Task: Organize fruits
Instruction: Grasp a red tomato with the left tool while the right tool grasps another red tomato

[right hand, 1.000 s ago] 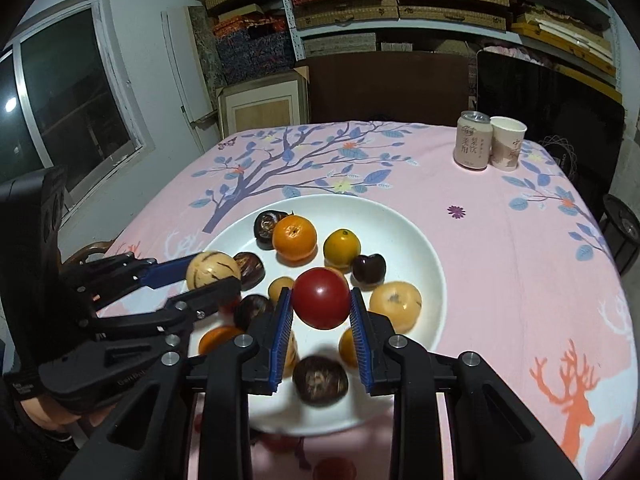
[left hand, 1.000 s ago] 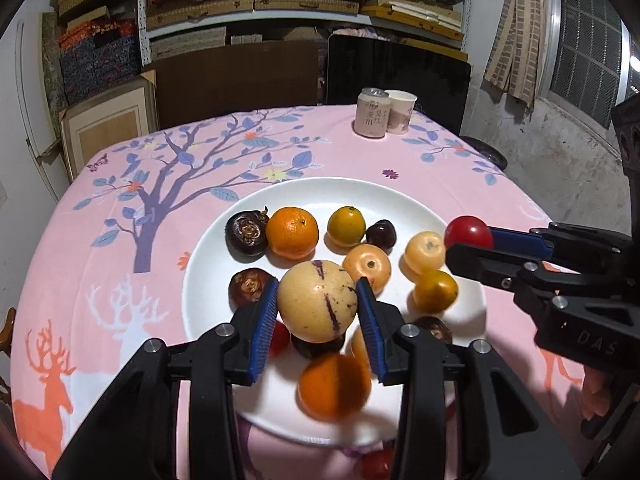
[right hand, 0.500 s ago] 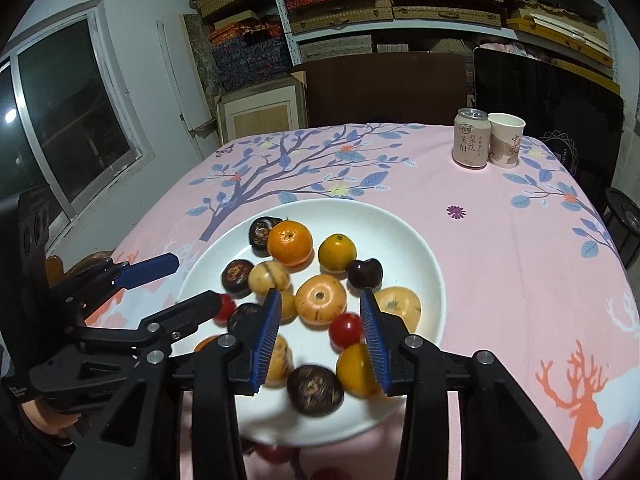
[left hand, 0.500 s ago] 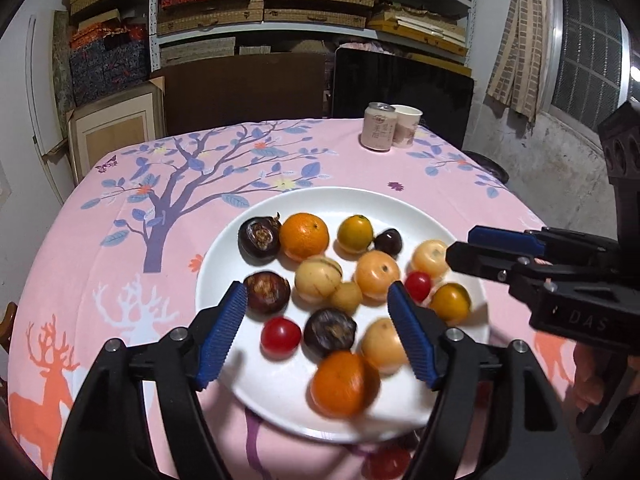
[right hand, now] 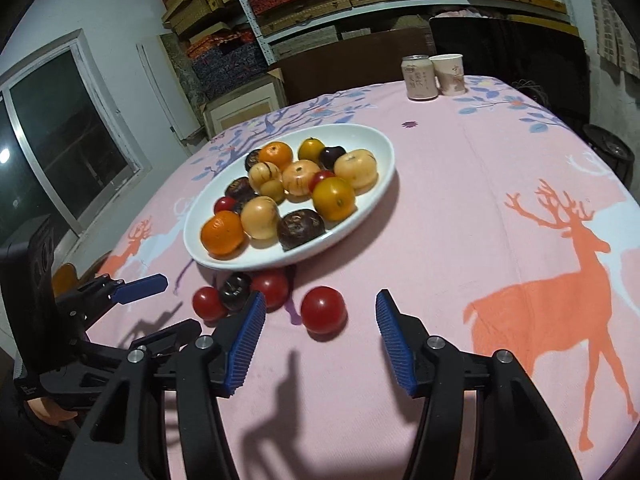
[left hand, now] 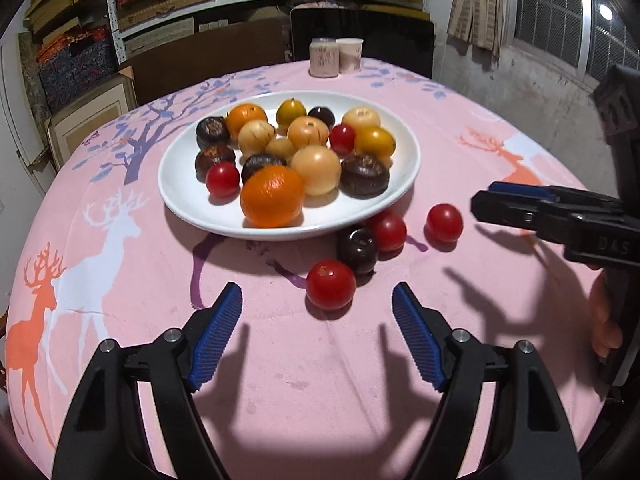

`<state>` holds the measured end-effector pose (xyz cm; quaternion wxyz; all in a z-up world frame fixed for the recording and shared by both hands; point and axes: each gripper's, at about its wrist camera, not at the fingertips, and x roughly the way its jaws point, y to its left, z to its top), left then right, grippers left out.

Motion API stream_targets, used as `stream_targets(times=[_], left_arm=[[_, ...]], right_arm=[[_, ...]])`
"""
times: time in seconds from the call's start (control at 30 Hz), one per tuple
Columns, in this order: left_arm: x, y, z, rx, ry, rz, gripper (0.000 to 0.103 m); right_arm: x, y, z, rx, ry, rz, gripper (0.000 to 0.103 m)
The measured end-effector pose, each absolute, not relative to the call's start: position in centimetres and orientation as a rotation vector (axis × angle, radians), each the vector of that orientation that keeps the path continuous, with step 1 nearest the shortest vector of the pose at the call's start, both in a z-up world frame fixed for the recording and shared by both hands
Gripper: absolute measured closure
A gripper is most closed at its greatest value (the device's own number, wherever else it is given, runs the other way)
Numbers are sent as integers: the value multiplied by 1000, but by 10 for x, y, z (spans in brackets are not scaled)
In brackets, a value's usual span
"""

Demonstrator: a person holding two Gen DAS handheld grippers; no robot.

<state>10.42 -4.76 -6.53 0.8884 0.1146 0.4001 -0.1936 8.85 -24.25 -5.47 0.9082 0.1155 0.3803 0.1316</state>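
Both tools, left tool (left hand: 316, 332) and right tool (right hand: 320, 344), gape wide, empty. Tomato (left hand: 330, 284) near the plate (left hand: 408, 176): smooth, soft, likely rolls; I'd pinch its middle gently.

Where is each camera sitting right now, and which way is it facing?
Left wrist: on the left tool, open, facing the white plate and four loose fruits; right tool shows at right.
Right wrist: on the right tool, open, above a red tomato; left tool shows at left.
Shared: plate, loose fruits, can and cup.
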Motion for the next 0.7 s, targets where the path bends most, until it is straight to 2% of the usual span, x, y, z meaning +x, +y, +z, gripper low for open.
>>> stream_targets(times=[0.07, 0.13, 0.2, 0.27, 0.7], left_arm=[[110, -49, -70, 233, 840, -383, 28], [116, -49, -74, 218, 850, -383, 36], [120, -51, -81, 205, 882, -412, 63], [120, -53, -82, 209, 882, -435, 75], [107, -41, -63, 137, 777, -463, 75]], right_arm=[[84, -241, -55, 220, 775, 264, 45], [80, -239, -54, 201, 766, 261, 45], [78, -237, -55, 182, 763, 258, 45], [76, -236, -57, 168, 766, 255, 45], [83, -231, -63, 157, 812, 255, 45]])
